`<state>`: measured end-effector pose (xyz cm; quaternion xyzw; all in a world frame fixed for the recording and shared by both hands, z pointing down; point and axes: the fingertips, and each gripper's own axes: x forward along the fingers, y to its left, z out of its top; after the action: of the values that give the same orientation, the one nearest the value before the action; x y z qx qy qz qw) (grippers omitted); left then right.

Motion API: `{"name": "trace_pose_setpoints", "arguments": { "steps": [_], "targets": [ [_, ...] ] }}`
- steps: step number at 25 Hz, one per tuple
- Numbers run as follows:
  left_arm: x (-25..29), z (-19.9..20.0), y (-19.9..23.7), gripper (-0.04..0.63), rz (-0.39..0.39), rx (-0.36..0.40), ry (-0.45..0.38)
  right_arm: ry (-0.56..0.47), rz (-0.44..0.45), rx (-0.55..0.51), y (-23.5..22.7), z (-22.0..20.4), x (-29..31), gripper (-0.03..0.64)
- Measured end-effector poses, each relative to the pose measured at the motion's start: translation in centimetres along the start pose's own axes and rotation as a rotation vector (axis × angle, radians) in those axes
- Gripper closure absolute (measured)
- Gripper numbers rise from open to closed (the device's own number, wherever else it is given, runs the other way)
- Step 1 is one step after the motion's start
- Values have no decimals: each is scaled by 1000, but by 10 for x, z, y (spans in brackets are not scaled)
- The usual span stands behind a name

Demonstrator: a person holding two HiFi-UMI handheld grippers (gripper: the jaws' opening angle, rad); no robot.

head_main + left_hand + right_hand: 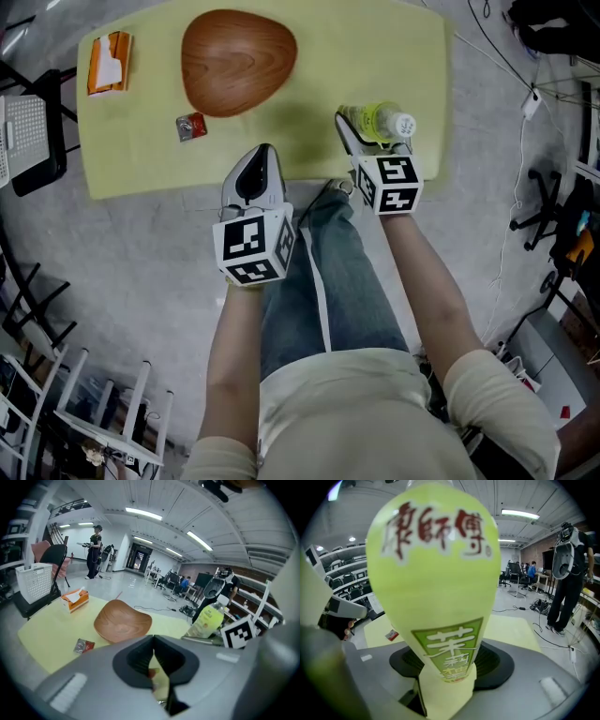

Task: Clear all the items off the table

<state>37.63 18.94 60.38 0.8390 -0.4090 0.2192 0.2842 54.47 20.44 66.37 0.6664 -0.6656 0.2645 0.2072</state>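
Note:
My right gripper [373, 139] is shut on a yellow-green tea bottle [380, 122] with a white cap, held over the near right part of the yellow table [375, 56]. In the right gripper view the bottle [436, 588] fills the picture between the jaws. My left gripper [258, 173] is shut and holds nothing, at the table's near edge. On the table lie a wooden bowl [239, 61], an orange tissue box [110, 63] and a small red and silver packet [191, 126]. The left gripper view shows the bowl [123, 623], packet [83, 645], box [75, 598] and bottle [208, 618].
A black chair with a white basket [28, 141] stands left of the table. Metal racks [84, 412] are at the lower left, cables and an office chair [544, 216] at the right. A person [95, 550] stands far off; another [569, 573] stands at the right.

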Motion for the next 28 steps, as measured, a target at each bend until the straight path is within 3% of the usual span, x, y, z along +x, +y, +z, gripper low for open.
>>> {"name": "trace_pose_setpoints", "arguments": {
  "steps": [28],
  "targets": [
    [-175, 74, -30, 584, -42, 29, -92, -113, 5, -41, 90, 97, -206, 328]
  ]
}}
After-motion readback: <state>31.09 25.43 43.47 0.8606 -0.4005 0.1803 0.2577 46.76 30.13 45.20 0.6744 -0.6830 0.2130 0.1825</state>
